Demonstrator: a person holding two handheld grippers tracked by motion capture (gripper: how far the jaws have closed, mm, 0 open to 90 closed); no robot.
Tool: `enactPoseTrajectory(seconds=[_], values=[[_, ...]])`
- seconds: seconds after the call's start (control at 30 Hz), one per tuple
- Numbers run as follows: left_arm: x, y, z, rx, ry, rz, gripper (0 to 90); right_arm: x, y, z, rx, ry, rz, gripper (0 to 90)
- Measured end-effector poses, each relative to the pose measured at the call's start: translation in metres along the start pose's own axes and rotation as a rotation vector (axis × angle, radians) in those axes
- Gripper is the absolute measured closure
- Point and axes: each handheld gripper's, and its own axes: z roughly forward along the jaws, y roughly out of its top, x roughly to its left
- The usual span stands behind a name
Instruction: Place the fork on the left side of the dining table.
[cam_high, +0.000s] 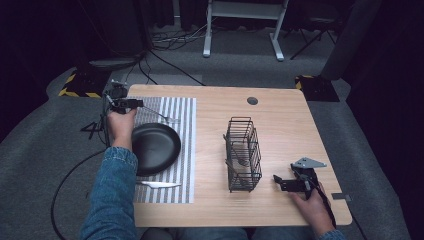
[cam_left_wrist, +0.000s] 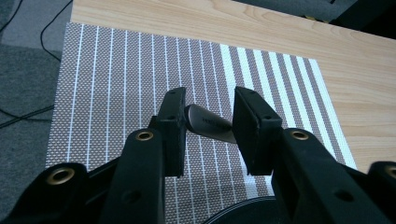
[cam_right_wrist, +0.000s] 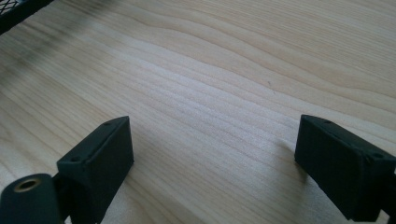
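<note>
The left gripper (cam_high: 131, 103) sat at the far-left corner of the striped placemat (cam_high: 185, 150), its fingers (cam_left_wrist: 173, 122) part-open w/ the handle of a fork (cam_left_wrist: 211, 127) lying between them. In the left gripper view the handle looked to touch the left pad while a gap showed at the right one, so nothing was pressed yet; the fork lay flat on the mat, tines pointing toward the worktop's (cam_high: 280, 120) middle, beyond the black plate (cam_high: 155, 147). Likely risks from here: the handle was thin and smooth, so closing off-centre could skate it sideways or pivot it out; pads coming down too low could snag the woven mat and drag it, plate incl.; a lift by the very end of the handle could let the tines droop and swing. A knife (cam_high: 157, 184) lay on the mat's near edge, just beside the plate, well clear of that.

Mid-worktop stood a black wire caddy (cam_high: 243, 155) w/ what looked like utensils inside, hard to tell which. At right, the right gripper (cam_high: 284, 183) rested low over bare wood near the caddy, fingers (cam_right_wrist: 98, 163) spread wide, holding nothing.

The worktop was pale wood-grain w/ a round cable hole at the far side. Around it: grey carpet, loose cables, yellow-black hazard tape at two spots, white desk legs at the back, dark surrounds.
</note>
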Motion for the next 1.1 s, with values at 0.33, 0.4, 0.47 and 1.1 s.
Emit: enactPoseTrajectory(seconds=[0.33, 0.4, 0.47, 1.1], values=[[0.012, -0.004, -0.001, 0.009, 0.011, -0.028, 64.6, 0.0, 0.0, 0.0, 0.0, 0.0, 0.0, 11.4], [0.015, -0.006, 0.0, 0.01, 0.01, -0.027, 64.6, 0.0, 0.0, 0.0, 0.0, 0.0, 0.0, 11.4], [0.016, -0.007, 0.0, 0.01, 0.01, -0.034, 64.6, 0.0, 0.0, 0.0, 0.0, 0.0, 0.0, 11.4], [0.025, -0.015, 0.008, 0.04, 0.032, -0.056, 63.3, 0.0, 0.0, 0.0, 0.0, 0.0, 0.0, 11.4]])
